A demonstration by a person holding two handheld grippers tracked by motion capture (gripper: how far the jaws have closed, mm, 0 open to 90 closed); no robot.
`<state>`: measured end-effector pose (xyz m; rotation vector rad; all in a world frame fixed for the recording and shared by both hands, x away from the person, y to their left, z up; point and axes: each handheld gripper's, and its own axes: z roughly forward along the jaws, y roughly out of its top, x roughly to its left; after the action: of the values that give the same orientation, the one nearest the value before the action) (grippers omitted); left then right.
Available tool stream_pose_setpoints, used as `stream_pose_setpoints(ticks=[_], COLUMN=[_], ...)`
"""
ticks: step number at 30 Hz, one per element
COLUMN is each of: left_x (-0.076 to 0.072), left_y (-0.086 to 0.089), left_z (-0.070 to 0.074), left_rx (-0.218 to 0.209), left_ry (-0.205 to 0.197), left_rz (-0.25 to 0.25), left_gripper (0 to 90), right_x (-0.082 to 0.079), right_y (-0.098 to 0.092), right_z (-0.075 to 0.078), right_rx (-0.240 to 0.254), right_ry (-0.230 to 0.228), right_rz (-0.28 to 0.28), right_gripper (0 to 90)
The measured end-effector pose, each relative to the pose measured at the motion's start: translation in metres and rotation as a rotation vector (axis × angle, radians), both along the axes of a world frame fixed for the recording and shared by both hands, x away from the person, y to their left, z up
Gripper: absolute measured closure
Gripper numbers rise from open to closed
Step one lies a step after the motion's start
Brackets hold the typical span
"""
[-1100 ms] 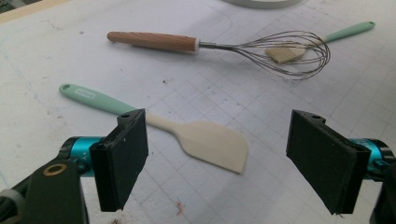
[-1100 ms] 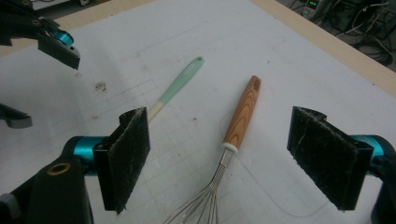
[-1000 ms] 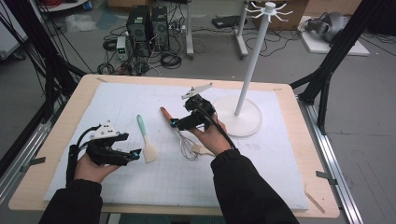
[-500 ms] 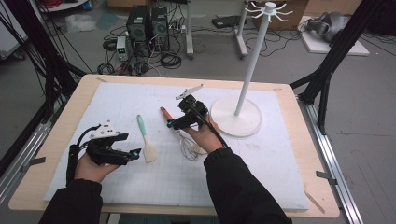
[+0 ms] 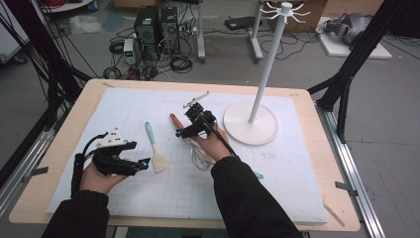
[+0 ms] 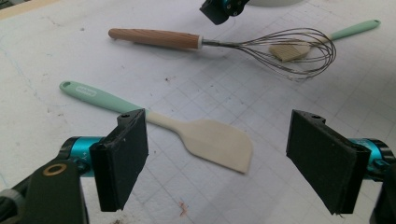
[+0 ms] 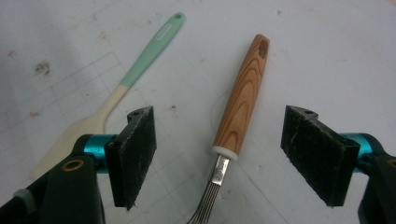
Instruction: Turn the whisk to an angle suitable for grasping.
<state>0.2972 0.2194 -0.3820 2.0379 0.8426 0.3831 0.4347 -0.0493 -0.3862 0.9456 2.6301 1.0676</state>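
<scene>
A whisk with a wooden handle (image 5: 174, 120) (image 7: 243, 98) lies on the white mat, its wires (image 5: 200, 156) running under my right hand. My right gripper (image 5: 181, 133) (image 7: 218, 119) hovers low over that handle. Its jaws have just been closing a little and stand either side of the handle without touching it. A mint-handled spatula (image 5: 153, 146) (image 6: 210, 140) lies to the left. My left gripper (image 5: 142, 164) (image 6: 219, 163) rests open beside it, the cream blade showing between the jaws. A second mint spatula (image 6: 355, 29) lies beneath the whisk wires.
A white stand with a round base (image 5: 250, 124), a tall pole and hooks at its top stands at the mat's right rear. The white gridded mat (image 5: 124, 104) covers most of the wooden table (image 5: 341, 198). Computers and cables lie on the floor beyond.
My right gripper has come down and to the left, from above the whisk to just over its wooden handle. The left hand and the utensils have stayed where they were.
</scene>
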Motion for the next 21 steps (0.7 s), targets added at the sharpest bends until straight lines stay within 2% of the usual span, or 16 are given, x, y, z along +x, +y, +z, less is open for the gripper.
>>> stream_pose_setpoints(ticks=[10,21], left_x=[0.001,0.002], left_y=[0.0,0.0], left_z=[-0.001,-0.001], left_rx=[-0.002,0.002], left_ry=[0.001,-0.002], left_rz=[0.001,-0.001], left_gripper=[20.9,21.0], right_x=[0.01,0.016], right_y=[0.001,0.007], right_z=[-0.013,-0.023], right_rx=[-0.018,-0.04], right_ry=[0.052,0.085], right_rz=[-0.01,0.0], right_gripper=[30.9,41.2])
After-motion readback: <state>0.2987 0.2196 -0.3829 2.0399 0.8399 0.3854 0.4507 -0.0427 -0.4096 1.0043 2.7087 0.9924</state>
